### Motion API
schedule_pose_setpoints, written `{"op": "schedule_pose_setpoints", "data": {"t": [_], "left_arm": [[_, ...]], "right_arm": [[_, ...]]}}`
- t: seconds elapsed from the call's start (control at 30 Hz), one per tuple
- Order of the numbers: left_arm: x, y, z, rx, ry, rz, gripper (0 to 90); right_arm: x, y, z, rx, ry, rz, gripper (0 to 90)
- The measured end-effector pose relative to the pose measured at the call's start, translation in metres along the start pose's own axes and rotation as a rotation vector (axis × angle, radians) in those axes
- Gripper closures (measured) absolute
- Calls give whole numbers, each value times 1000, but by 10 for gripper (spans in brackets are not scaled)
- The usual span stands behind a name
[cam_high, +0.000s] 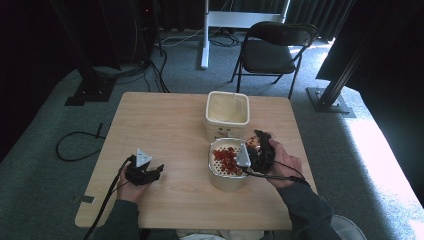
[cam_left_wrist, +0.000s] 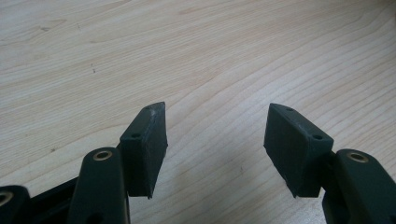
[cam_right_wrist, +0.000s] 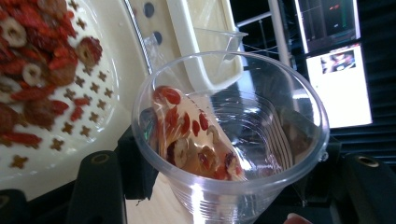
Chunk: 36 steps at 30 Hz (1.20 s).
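The right hand-held gripper (cam_right_wrist: 224, 186) is clamped on a clear plastic cup (cam_right_wrist: 229, 140), tipped well over so its long axis runs near level and its mouth faces the right gripper view's camera. It sits just beside the strainer (cam_high: 226, 161) of red dried fruit (cam_right_wrist: 32, 51), in front of the cream bin (cam_high: 227, 110). Wet fruit pieces cling to its lower wall. The cup's base is cut off. The left hand-held gripper (cam_left_wrist: 217, 149) rests over the bare desk (cam_left_wrist: 196, 56), jaws apart, nothing between them.

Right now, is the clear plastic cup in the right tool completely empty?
No, the clear plastic cup clamped in the right tool holds red berries and dried fruit slices sitting in a little liquid.
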<state>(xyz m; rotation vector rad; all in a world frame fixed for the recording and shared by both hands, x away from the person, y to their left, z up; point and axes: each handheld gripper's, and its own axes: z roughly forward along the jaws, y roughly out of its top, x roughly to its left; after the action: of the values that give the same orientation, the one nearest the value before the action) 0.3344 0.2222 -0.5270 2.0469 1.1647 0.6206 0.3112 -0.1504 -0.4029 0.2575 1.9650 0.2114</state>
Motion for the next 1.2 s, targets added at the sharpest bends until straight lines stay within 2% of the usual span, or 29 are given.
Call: {"op": "schedule_pose_setpoints", "data": {"t": [0.1, 0.33, 0.47, 0.67, 1.03, 1.2], "left_arm": [[0, 0, 0, 0, 0, 1, 402], [-1, 0, 0, 1, 0, 4, 402], [0, 0, 0, 1, -1, 5, 402], [-1, 0, 1, 3, -1, 7, 402], [-1, 0, 1, 2, 0, 7, 402], [-2, 0, 1, 6, 0, 10, 402]], "right_arm": [[4, 5, -1, 8, -16, -68, 360], [16, 11, -1, 64, -119, -283, 361], [18, 11, -1, 85, -161, -340, 361], [19, 9, -1, 103, -208, -394, 361], [20, 11, 0, 105, -223, -411, 361], [26, 17, -8, 69, -226, -433, 361]]}}
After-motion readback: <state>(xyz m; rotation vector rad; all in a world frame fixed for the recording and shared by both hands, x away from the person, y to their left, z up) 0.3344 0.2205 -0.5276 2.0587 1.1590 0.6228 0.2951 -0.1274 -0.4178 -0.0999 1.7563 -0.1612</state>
